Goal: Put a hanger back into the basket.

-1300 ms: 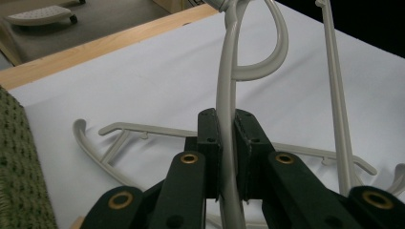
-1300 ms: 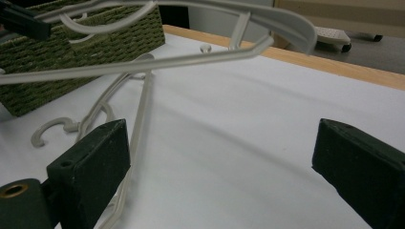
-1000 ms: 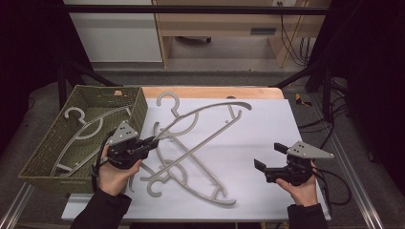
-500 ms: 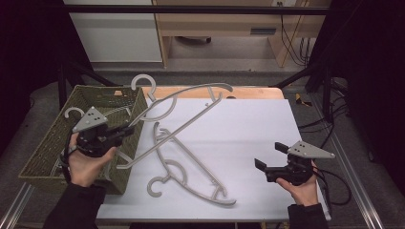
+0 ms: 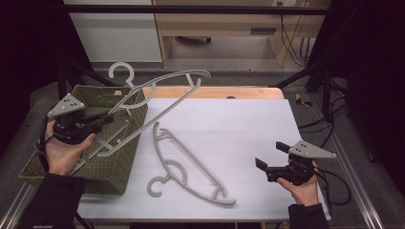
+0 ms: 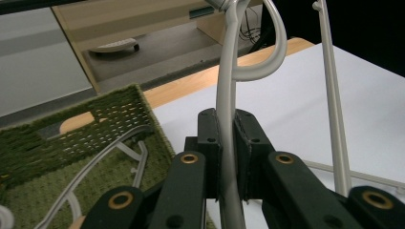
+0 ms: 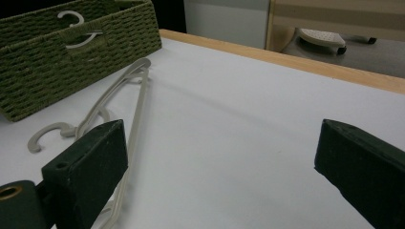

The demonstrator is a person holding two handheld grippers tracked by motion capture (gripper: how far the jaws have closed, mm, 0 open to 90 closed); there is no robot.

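Left gripper (image 5: pixel 98 120) raised over green woven basket (image 5: pixel 122 171), jaws clamped on pale grey plastic hanger (image 5: pixel 157 93), held tilted, hook up. Right gripper (image 5: pixel 270 155) low over white table (image 5: pixel 248 124), level, jaws wide apart, empty. Second grey hanger (image 5: pixel 191 167) flat on table. No readable writing.

On my white table (image 5: pixel 248 124) a second grey hanger (image 5: pixel 191 167) lies flat, just beside the green woven basket (image 5: pixel 110 167). Behind the table I see a wooden cabinet (image 5: pixel 224 24), and black cables (image 5: pixel 291 43) hang there.
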